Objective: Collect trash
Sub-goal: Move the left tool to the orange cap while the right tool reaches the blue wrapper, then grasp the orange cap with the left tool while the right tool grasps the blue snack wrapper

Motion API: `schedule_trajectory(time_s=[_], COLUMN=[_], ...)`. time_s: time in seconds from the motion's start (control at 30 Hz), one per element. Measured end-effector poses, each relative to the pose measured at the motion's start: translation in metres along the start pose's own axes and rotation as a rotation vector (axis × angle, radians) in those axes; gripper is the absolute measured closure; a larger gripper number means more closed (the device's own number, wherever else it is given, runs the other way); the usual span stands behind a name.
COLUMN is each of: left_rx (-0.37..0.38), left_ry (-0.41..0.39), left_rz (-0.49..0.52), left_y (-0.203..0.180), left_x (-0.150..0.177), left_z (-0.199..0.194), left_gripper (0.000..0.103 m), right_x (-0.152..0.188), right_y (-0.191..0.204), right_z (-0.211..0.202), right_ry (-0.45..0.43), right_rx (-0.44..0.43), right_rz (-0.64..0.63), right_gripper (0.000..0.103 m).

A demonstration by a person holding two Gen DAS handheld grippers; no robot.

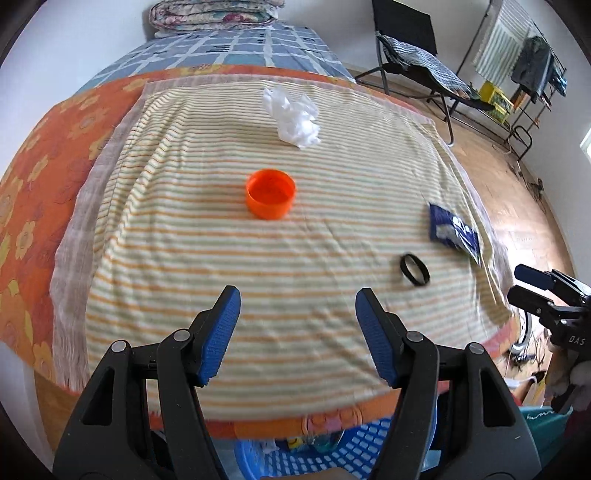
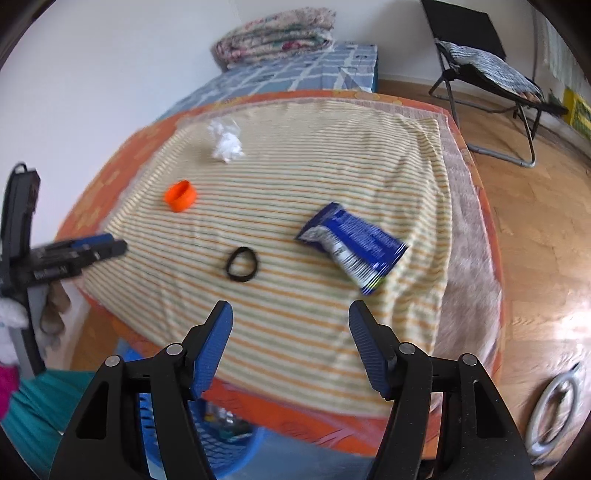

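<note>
Trash sits spread on the striped towel (image 1: 258, 258) on the bed, none of it gripped. We see our left tongs (image 1: 297, 317) w/ jaws wide apart, nothing btwn the blue pads, hovering over the near edge of the towel. Right tongs (image 2: 290, 325) also spread open & empty, above the towel's near right part.

Straight ahead of the left tongs: orange cap (image 1: 270, 194), open side up, near the towel's middle. Beyond it, toward the far edge, a crumpled white tissue (image 1: 293, 118). Nearest the right tongs: black hair tie (image 2: 242, 264), lying flat, just ahead & a bit left. Right of it, apart, a blue wrapper (image 2: 352, 245), creased, near the towel's right edge.

Below the bed's near edge we see a blue basket (image 1: 332, 446) w/ some items inside, too hidden to name. Folded quilt (image 2: 277, 33) at the bed's far end; folding chair (image 2: 484, 62) on the wood floor beyond.
</note>
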State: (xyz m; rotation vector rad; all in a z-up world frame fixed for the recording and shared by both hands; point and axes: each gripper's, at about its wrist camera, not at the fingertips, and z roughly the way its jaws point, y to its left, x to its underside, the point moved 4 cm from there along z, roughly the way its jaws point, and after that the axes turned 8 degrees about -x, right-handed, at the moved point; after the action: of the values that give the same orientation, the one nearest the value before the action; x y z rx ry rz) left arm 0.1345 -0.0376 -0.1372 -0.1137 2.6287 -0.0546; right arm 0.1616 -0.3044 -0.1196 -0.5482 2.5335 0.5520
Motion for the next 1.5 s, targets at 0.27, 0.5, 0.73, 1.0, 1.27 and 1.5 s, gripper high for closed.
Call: schedule_trajectory(time_s=[0.27,0.5,0.73,1.0,1.27,1.5], left_rx=[-0.008,-0.042,-0.077,-0.102,-0.122,-0.134], left_ry=[0.024,0.041,0.066,0.060,0.042,0.026], left_rz=[-0.057,-0.098,-0.108,-0.097,-0.072,-0.054], left_y=[0.007,0.013,0.016,0.014,0.012,0.015], left_x=[-0.025,-0.043,-0.054,-0.061,-0.071,-0.069], left_z=[0.031,0.058,0.083,0.096,0.102,0.098], left_gripper=[0.036,0.036,0.036,0.036,0.055,0.055], right_x=[-0.023,-0.033,-0.035,-0.045,-0.058,-0.062], right_y=[-0.031,-0.034,-0.041,-0.049,-0.059,-0.061], right_z=[0.025,0.048,0.074,0.096,0.105,0.105], right_ry=[0.076,0.133,0.199,0.215,0.186,0.167], right_rx=[0.035,0.033,0.109,0.133,0.083,0.057], right_rz=[-0.070,-0.155,-0.256,-0.282,-0.185,-0.132], right_gripper=[0.038,0.038,0.038,0.034,0.033,0.044])
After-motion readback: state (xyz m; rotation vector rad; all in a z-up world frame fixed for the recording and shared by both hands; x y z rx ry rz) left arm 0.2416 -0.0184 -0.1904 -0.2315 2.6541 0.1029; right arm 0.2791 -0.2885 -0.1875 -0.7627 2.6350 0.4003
